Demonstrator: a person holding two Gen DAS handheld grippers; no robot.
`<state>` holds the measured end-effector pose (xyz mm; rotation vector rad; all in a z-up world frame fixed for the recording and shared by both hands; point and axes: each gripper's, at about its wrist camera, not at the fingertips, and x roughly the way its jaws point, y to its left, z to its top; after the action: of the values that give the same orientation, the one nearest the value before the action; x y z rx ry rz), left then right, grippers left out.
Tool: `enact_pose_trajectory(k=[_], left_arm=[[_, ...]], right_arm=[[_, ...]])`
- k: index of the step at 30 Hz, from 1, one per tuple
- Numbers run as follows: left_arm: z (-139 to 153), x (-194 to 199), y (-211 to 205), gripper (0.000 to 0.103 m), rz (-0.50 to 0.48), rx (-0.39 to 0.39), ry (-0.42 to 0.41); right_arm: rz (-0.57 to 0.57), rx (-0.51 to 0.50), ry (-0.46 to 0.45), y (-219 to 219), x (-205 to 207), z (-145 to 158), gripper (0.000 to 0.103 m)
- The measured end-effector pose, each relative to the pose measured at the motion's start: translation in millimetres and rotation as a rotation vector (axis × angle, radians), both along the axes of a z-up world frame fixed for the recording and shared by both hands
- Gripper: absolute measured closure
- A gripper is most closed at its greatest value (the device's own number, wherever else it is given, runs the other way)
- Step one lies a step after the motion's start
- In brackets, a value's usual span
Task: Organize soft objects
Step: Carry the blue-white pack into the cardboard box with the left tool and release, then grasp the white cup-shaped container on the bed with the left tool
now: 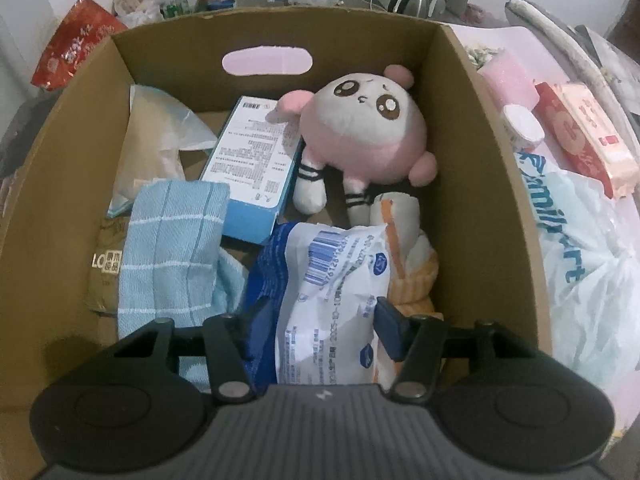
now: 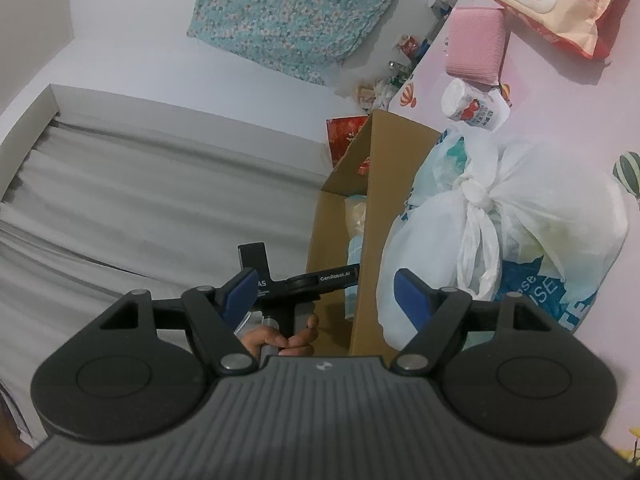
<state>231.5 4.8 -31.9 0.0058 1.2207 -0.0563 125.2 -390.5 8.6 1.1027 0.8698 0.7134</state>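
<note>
In the left wrist view a cardboard box (image 1: 60, 184) holds a pink and white plush toy (image 1: 362, 136), a light blue checked towel (image 1: 172, 256), a blue and white carton (image 1: 256, 160), a clear bag (image 1: 156, 140) and an orange striped soft item (image 1: 416, 276). My left gripper (image 1: 320, 320) is low in the box, its jaws on either side of a white and blue plastic pack (image 1: 332, 292). My right gripper (image 2: 324, 292) is open and empty, up beside the box (image 2: 376, 208), with the left gripper's body (image 2: 304, 280) in front of it.
Right of the box on a pink table lie a tied white plastic bag (image 2: 500, 216), a white jar (image 2: 472, 106), a pink roll (image 2: 476, 44) and a red wipes pack (image 2: 560, 4). A red bag (image 1: 72, 48) and a kettle (image 1: 412, 0) stand behind the box.
</note>
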Motion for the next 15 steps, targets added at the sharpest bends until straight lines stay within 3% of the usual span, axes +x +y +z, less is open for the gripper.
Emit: enact_pose_trajectory(k=[4, 7, 15], left_arm=[[-0.1, -2.1, -5.4, 0.042, -0.018, 0.02, -0.021], [8.9, -5.5, -1.4, 0.032, -0.008, -0.009, -0.034], [82.1, -23.9, 2.3, 0.027, -0.024, -0.087, -0.239]], right_arm=[[0.005, -0.004, 0.008, 2.8, 2.2, -2.6, 0.027], [-0.001, -0.013, 0.009, 2.3, 4.1, -2.7, 0.027], [-0.073, -0.063, -0.032, -12.3, 26.6, -0.8, 0.027]])
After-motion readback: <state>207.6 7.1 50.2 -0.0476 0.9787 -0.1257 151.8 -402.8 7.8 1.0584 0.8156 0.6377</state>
